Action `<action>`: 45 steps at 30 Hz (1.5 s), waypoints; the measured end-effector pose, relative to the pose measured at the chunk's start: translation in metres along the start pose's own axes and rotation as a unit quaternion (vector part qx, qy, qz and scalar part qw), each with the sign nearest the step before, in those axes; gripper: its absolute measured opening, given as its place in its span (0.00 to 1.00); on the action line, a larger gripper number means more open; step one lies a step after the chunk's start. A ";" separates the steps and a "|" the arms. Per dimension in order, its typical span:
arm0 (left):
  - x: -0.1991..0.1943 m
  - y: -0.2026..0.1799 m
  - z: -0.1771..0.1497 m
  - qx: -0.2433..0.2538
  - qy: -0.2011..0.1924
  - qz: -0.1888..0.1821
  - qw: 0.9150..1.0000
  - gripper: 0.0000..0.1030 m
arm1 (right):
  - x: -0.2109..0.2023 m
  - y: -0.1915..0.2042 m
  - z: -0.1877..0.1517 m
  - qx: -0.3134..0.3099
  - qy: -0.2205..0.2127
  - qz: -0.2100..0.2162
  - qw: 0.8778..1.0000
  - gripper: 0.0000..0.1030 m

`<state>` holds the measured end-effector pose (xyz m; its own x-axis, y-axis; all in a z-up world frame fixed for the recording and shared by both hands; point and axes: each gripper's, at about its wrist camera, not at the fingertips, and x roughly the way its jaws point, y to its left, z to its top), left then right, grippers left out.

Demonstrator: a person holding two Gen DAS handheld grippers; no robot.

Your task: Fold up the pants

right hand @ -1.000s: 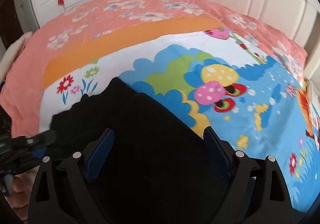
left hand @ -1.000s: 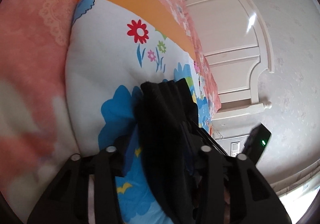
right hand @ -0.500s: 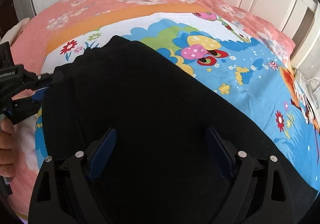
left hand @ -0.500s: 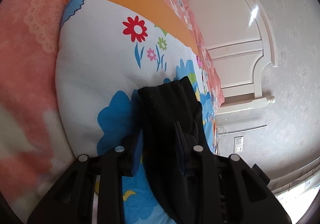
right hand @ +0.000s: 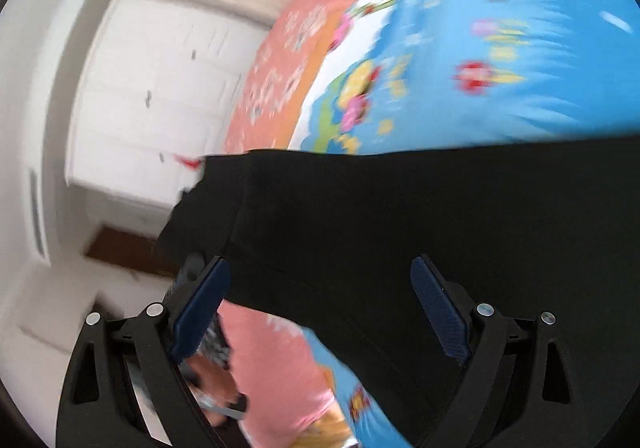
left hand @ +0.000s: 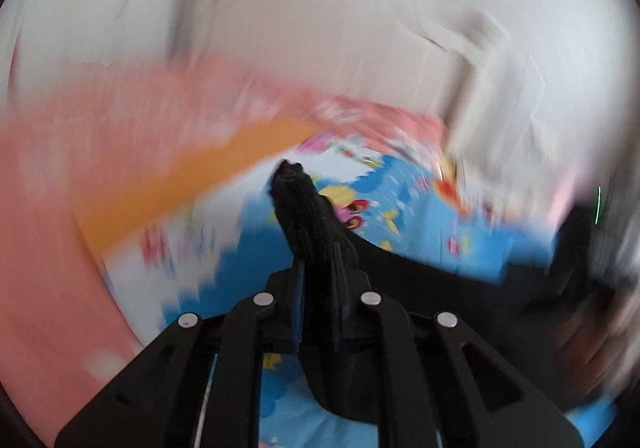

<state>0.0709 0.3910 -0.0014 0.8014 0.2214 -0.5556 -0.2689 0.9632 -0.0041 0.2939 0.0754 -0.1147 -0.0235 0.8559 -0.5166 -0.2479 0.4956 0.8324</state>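
The black pants (left hand: 304,207) stick up in a bunched ribbed edge between my left gripper's (left hand: 318,264) pads. Its jaws are closing and press on that fabric from both sides. The cloth stretches off to the right toward the blurred right gripper (left hand: 576,248). In the right wrist view the pants (right hand: 400,207) hang as a wide dark sheet across the picture, above the bedspread. My right gripper (right hand: 320,266) stands open, rolled sideways, its blue pads (right hand: 204,304) far apart, with the cloth lying between them untouched.
A bright cartoon bedspread (right hand: 500,107) with a pink floral border (left hand: 60,207) covers the bed below. White wardrobe doors (right hand: 160,87) stand beyond the bed. A hand (right hand: 212,380) shows dimly under the right gripper. Both views are motion-blurred.
The left jaws have narrowed onto the pants' edge. Both cameras swung fast; the right gripper rolled and shifted sideways. The pants now hang stretched above the bedspread.
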 end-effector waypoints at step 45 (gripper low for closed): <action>-0.018 -0.344 -0.141 0.453 -0.097 -0.062 0.884 0.10 | -0.111 -0.104 -0.018 0.025 -0.035 -0.046 0.998 0.23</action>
<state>0.0737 0.0339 -0.1074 0.8947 0.0438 -0.4446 0.2952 0.6890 0.6619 0.3046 -0.0740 -0.1480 0.0650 0.8138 -0.5775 -0.1974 0.5778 0.7920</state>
